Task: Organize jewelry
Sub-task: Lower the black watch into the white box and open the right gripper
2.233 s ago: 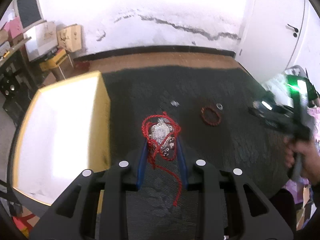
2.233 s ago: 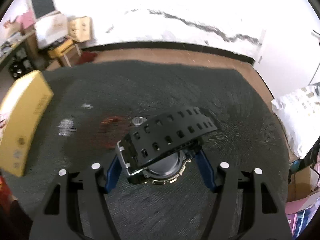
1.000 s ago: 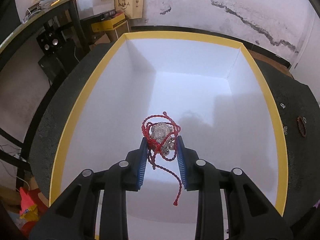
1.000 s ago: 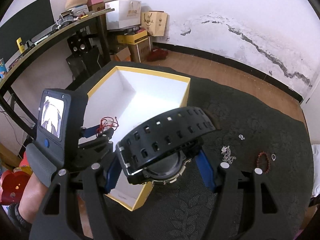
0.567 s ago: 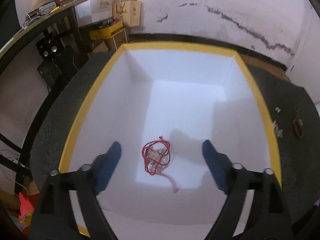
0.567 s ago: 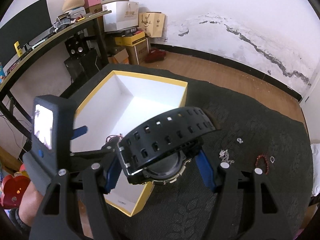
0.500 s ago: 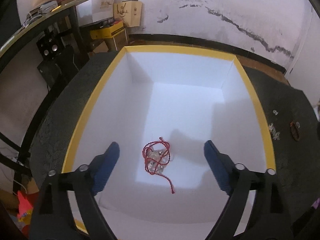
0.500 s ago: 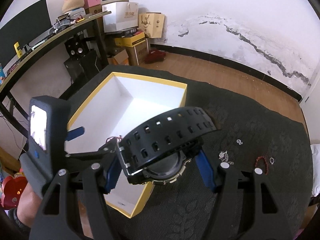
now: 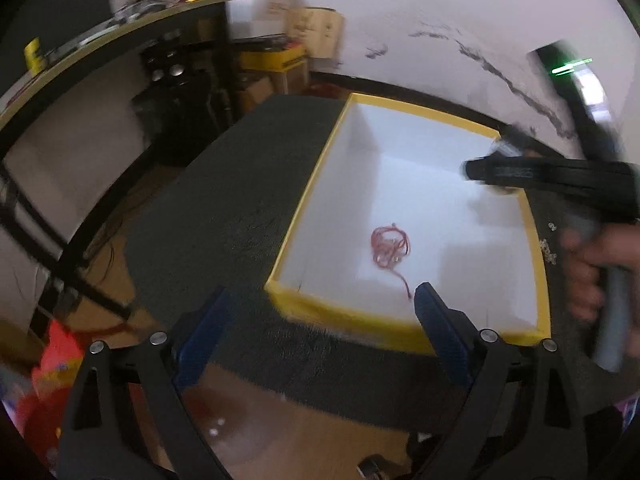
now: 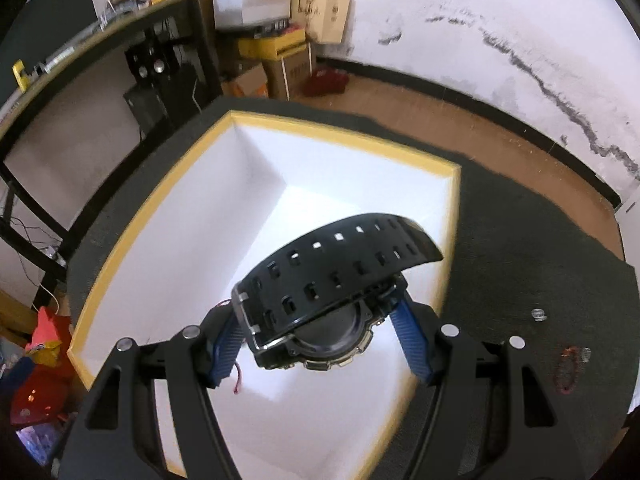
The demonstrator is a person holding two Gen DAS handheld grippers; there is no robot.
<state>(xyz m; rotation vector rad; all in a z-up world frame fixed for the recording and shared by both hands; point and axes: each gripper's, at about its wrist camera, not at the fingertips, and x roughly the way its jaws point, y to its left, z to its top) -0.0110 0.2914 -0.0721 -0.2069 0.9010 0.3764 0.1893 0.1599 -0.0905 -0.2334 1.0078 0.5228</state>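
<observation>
Here, the left gripper (image 9: 320, 336) was opening wide with nothing between its jaws, the right gripper (image 10: 320, 344) clamped on a black watch (image 10: 332, 292) over the yellow-rimmed box (image 10: 152, 208), a red-corded pendant (image 9: 390, 246) lying on its white floor, beaded bracelet (image 10: 566, 368) on the dark mat (image 10: 520, 248) beyond.

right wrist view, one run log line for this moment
right hand-held gripper: shut on watch | over box | left hand-held gripper: opening, empty
</observation>
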